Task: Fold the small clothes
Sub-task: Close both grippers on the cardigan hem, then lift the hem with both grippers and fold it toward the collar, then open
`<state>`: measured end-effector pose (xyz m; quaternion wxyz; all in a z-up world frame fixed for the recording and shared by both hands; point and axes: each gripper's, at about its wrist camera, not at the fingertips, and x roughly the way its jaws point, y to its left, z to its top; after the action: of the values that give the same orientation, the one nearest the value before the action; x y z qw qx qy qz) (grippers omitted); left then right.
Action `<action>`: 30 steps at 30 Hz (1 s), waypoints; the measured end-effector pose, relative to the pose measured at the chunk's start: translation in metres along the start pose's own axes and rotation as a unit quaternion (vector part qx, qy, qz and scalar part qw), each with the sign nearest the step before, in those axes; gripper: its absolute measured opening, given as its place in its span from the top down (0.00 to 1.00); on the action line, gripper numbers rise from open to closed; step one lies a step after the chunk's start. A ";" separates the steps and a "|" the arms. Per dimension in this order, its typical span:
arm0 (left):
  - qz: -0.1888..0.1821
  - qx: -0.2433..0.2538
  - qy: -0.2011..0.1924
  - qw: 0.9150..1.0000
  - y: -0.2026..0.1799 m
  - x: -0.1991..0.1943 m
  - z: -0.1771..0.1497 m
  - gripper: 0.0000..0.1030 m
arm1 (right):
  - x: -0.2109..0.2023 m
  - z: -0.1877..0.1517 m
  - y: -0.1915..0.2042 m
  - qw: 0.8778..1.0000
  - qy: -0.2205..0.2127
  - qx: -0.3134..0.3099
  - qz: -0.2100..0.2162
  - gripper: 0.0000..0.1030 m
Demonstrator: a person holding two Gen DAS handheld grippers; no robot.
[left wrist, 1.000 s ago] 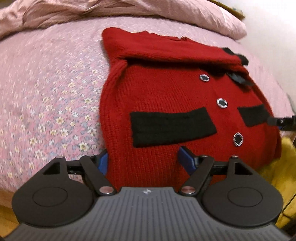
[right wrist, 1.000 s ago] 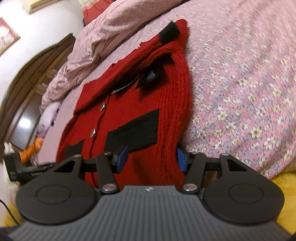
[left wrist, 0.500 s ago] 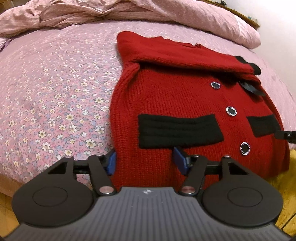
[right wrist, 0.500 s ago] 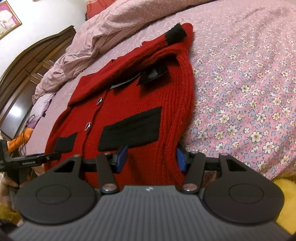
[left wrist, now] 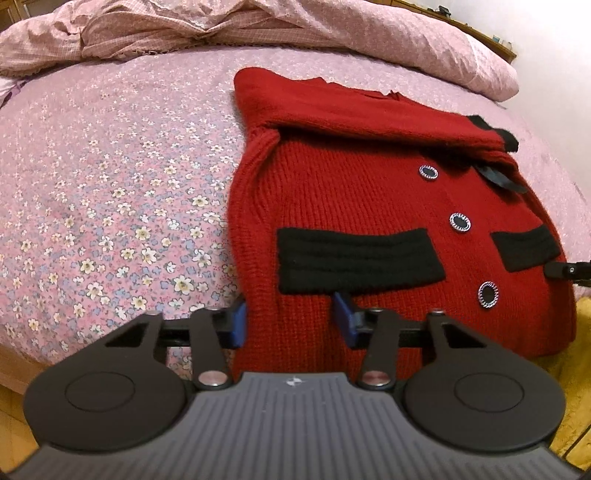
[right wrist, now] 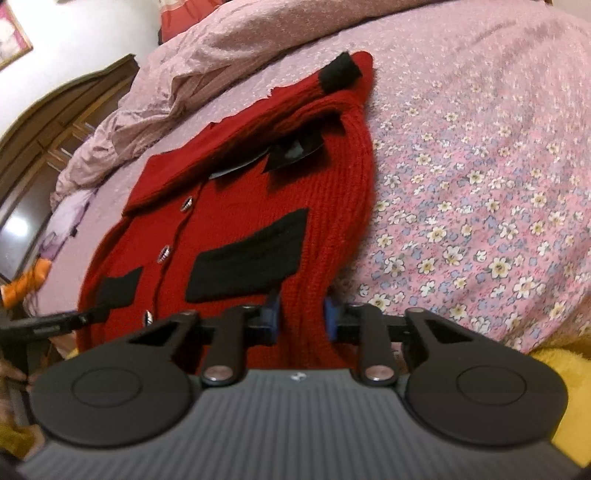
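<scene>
A red knitted cardigan (left wrist: 369, 192) with black pocket bands and dark buttons lies flat on the pink flowered bedsheet (left wrist: 110, 203), its sleeves folded across the top. My left gripper (left wrist: 291, 320) straddles the hem's left corner. Its jaws are closing, and the cloth between them lies flat, not pinched. My right gripper (right wrist: 301, 318) is at the hem's right corner of the cardigan (right wrist: 229, 206). Its jaws are closing too, and the blue pads squeeze a bunched strip of the side edge. The right gripper's fingers (left wrist: 565, 270) show at the far right of the left wrist view.
A crumpled pink duvet (left wrist: 258, 26) lies across the back of the bed. Yellow fabric (right wrist: 561, 373) sits below the bed's near edge. A dark wooden wardrobe (right wrist: 55, 122) stands to the left, and an orange object (right wrist: 26, 280) shows at the left edge.
Both pairs of jaws have narrowed on the cardigan's hem corners, the right pair much more, and now it pinches the edge. Neither hand has shifted.
</scene>
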<state>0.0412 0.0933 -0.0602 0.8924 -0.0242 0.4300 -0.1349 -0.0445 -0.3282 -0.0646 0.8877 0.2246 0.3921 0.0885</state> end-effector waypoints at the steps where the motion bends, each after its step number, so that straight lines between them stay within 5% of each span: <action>1: -0.001 -0.009 0.001 1.000 0.002 -0.001 0.001 0.58 | -0.001 0.000 -0.002 1.000 -0.002 0.008 0.006 0.77; 8: -0.046 -0.066 -0.003 0.997 0.020 -0.015 0.008 0.83 | -0.015 0.008 -0.004 0.997 -0.029 0.036 0.070 0.78; 19: -0.143 -0.133 -0.072 0.978 0.034 -0.044 0.049 0.89 | -0.026 0.043 -0.014 0.977 -0.071 0.107 0.172 0.79; 30: -0.142 -0.149 -0.116 0.972 0.028 -0.019 0.135 0.89 | -0.008 0.103 -0.010 0.962 -0.124 0.146 0.196 0.79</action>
<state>0.1407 0.1159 0.0345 0.8941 -0.2333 0.3312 -0.1911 0.0260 -0.3737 -0.0035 0.8522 0.4336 0.2358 0.1734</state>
